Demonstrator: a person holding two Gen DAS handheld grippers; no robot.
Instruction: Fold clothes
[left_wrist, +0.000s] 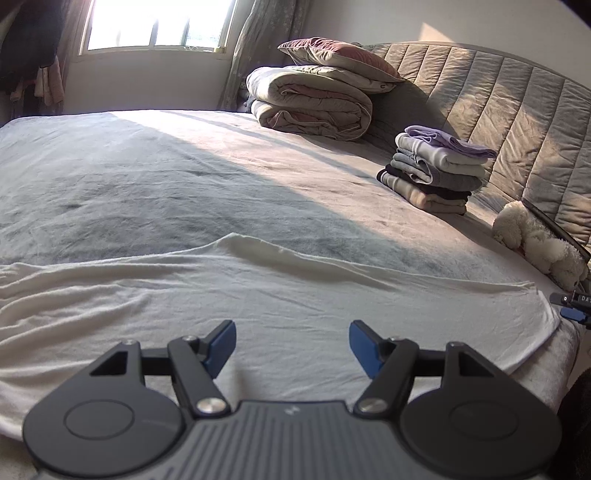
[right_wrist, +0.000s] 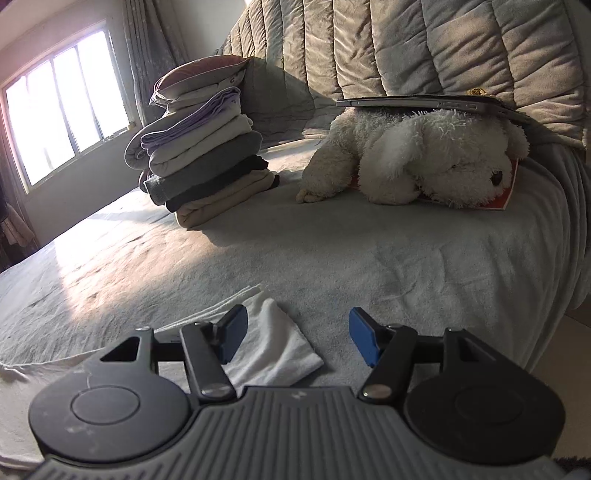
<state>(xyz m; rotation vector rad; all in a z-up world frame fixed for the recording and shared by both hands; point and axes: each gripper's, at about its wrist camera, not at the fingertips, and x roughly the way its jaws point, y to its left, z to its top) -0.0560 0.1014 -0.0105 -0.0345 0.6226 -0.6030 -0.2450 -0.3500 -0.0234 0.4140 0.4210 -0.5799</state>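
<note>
A white garment (left_wrist: 258, 306) lies spread flat across the near side of the bed (left_wrist: 147, 166), wrinkled, with one raised fold running across its far edge. The left gripper (left_wrist: 291, 345) hangs low over the cloth near its front edge, jaws parted wide with nothing between the blue pads (left_wrist: 221, 345) — they grasp nothing. At the far right of the left wrist view, the tip of the right gripper (left_wrist: 570, 306) shows just beside the garment's right-hand corner.

From the right wrist view, that corner of the white garment (right_wrist: 273, 347) sits under and just ahead of the right gripper (right_wrist: 295, 338); its left pad (right_wrist: 232, 338) stands above the cloth and the right pad is over bare bedcover. The jaws are released, apart, pressing on nothing.

Further back, near the quilted headboard (left_wrist: 498, 107), a stack of folded clothes (left_wrist: 432, 170) stands on the bed — beige at the bottom, dark and grey layers, lilac on top. Behind it lies a rolled duvet (left_wrist: 310, 101) with a pillow (left_wrist: 340, 59) on top. A white plush dog (right_wrist: 424, 158) lies on a red-edged card near the bed's right side, with a flat tablet-like device (right_wrist: 424, 103) resting across its back. A sunlit window (left_wrist: 155, 26) and a curtain (left_wrist: 258, 44) stand beyond the bed.
</note>
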